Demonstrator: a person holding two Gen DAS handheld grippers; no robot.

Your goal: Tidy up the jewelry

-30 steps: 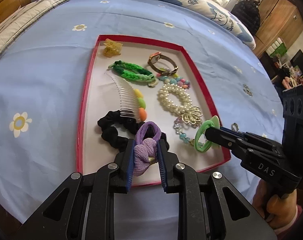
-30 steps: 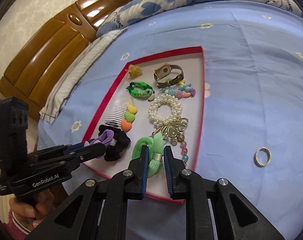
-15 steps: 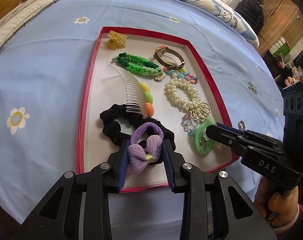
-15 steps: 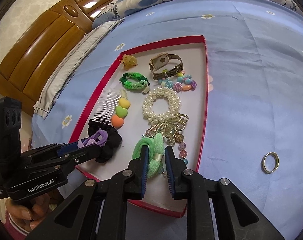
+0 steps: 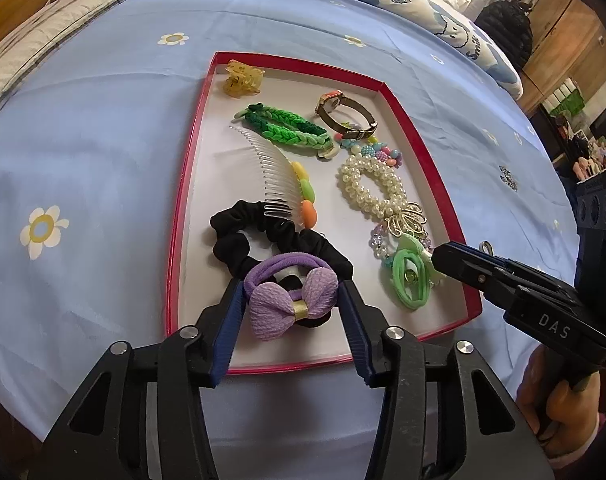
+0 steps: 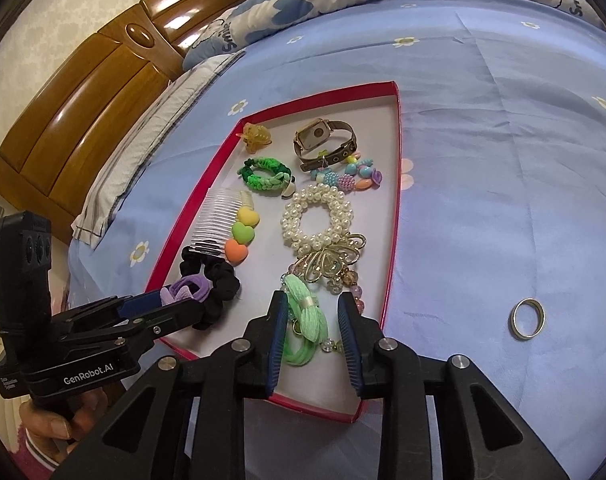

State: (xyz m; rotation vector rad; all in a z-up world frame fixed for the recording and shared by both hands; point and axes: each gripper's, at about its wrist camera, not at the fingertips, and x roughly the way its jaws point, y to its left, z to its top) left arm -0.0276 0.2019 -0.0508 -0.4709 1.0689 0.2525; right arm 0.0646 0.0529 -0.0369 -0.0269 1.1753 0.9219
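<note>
Two hair ties being let go into a red tray (image 5: 191, 168) on a blue flowered bedsheet (image 5: 95, 120).

Left gripper (image 5: 291, 312) opening, jaws now clear of the purple bow hair tie (image 5: 293, 300) on both sides; bow lying between them, at the tray's near end, partly on top of a black scrunchie (image 5: 263, 236). Right gripper (image 6: 313, 328) also opening, though narrower; green hair tie (image 6: 305, 320) between its jaws on the tray floor, close against the left pad (image 6: 277, 336), gap showing on the other side, so probably released, contact on that one side hard to rule out.

Already in the tray: yellow claw clip (image 5: 242, 78), green braided band (image 5: 287, 128), clear comb with coloured hearts (image 5: 271, 176), watch (image 5: 345, 118), coloured bead bracelet (image 6: 349, 178), pearl bracelet with a gold charm (image 5: 377, 192). Still outside, on the sheet to the right of the tray: a metal ring (image 6: 527, 317).

Handling, as a judgement: both ties light, soft and springy, nothing to break, likely to flop or cling to a pad on release; best taken across the bow's knot or the bunched middle. Ring small, hard, smooth and lying flat on soft cloth, likely to slip or sink; best pinched across its rim with jaws nearly closed. Pearl and bead strands the delicate ones, better lifted by the strand than by the charm.
</note>
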